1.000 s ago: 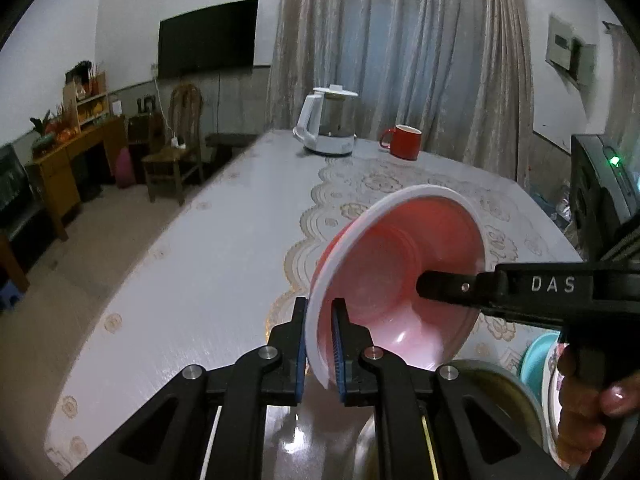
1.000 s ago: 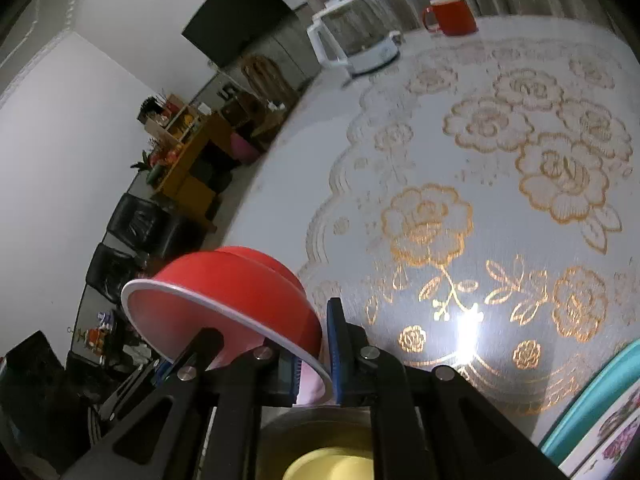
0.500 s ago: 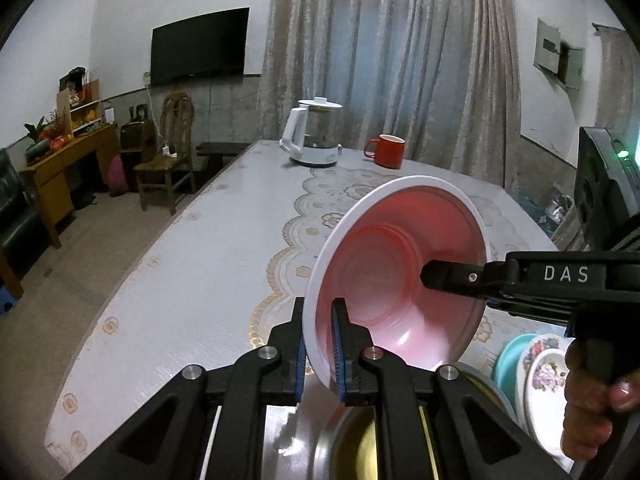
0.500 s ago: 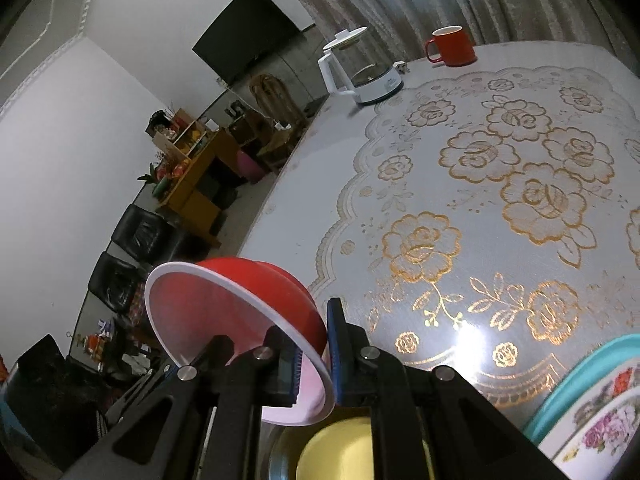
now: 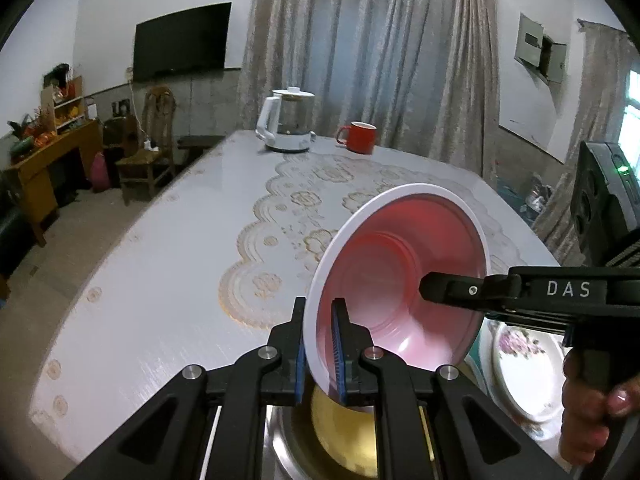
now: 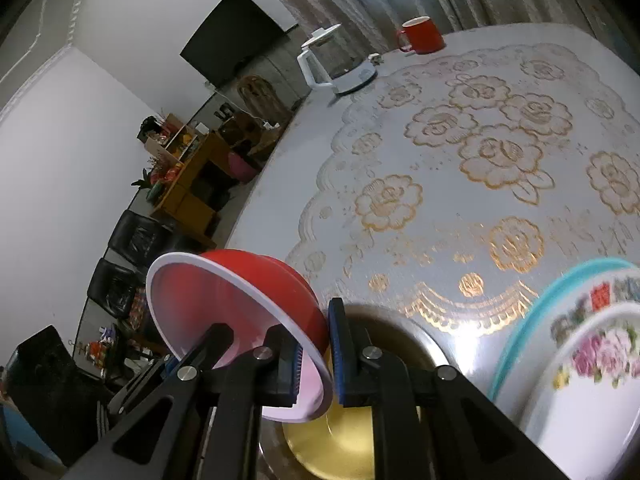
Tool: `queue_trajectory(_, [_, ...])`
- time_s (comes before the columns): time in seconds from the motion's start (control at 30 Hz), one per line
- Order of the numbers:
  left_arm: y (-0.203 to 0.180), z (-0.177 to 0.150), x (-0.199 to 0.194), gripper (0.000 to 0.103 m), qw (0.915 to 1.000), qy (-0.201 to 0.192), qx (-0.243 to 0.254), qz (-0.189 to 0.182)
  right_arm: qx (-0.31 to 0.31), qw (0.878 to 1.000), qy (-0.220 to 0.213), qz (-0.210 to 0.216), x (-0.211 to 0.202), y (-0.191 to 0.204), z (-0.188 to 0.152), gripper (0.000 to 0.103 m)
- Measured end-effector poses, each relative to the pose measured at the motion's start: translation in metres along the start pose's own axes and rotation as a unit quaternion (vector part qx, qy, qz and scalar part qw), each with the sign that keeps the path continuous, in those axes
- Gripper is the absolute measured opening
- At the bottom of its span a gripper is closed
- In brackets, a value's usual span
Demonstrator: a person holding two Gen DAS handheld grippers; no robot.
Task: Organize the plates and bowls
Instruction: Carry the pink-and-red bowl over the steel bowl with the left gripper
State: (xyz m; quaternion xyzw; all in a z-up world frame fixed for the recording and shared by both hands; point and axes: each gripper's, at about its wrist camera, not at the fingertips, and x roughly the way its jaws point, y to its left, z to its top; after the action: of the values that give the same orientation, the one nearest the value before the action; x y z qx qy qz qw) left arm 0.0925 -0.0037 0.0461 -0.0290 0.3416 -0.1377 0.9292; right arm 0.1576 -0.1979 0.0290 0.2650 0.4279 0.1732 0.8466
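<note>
Each view is taken from just behind a gripper's fingers, angled down across the table. The left wrist view is aimed along the table toward the curtains; the right wrist view is rolled, tilting the scene. Shared by both are the red bowl, kettle and red mug.

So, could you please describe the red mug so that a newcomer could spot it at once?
Look to the far end of the long table, by the curtains. There, right of the white electric kettle, stands the red mug, small and upright with a handle, unlike the tilted red bowl held nearby.
</note>
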Motion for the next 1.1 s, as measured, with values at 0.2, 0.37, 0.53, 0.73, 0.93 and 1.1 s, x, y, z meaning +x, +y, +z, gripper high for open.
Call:
queue_trajectory(0.2, [-0.007, -0.013, -0.004, 0.011, 0.9998, 0.014, 0.005, -0.014, 0.005, 1.000, 0.004, -0.012, -0.012, -0.006, -0.017, 0.012])
queue_trajectory(0.37, [-0.008, -0.022, -0.008, 0.011, 0.9996, 0.020, 0.003, -0.020, 0.010, 1.000, 0.011, -0.013, -0.016, -0.010, -0.032, 0.012])
queue_trajectory(0.53, [-0.011, -0.031, -0.009, 0.011, 0.9995, 0.025, 0.009, -0.016, 0.013, 1.000, 0.021, -0.016, -0.014, -0.013, -0.043, 0.012])
queue_trajectory(0.73, [-0.014, -0.040, -0.006, 0.011, 0.9992, 0.037, 0.011, -0.014, 0.022, 0.999, 0.037, -0.023, -0.009, -0.020, -0.056, 0.012])
queue_trajectory(0.93, [-0.017, -0.047, -0.003, 0.011, 0.9988, 0.045, 0.017, -0.014, 0.022, 0.998, 0.042, -0.032, -0.008, -0.023, -0.063, 0.013])
queue_trajectory(1.1, [-0.017, -0.050, -0.002, 0.011, 0.9985, 0.050, 0.019, -0.013, 0.020, 0.998, 0.046, -0.042, -0.007, -0.024, -0.065, 0.013])
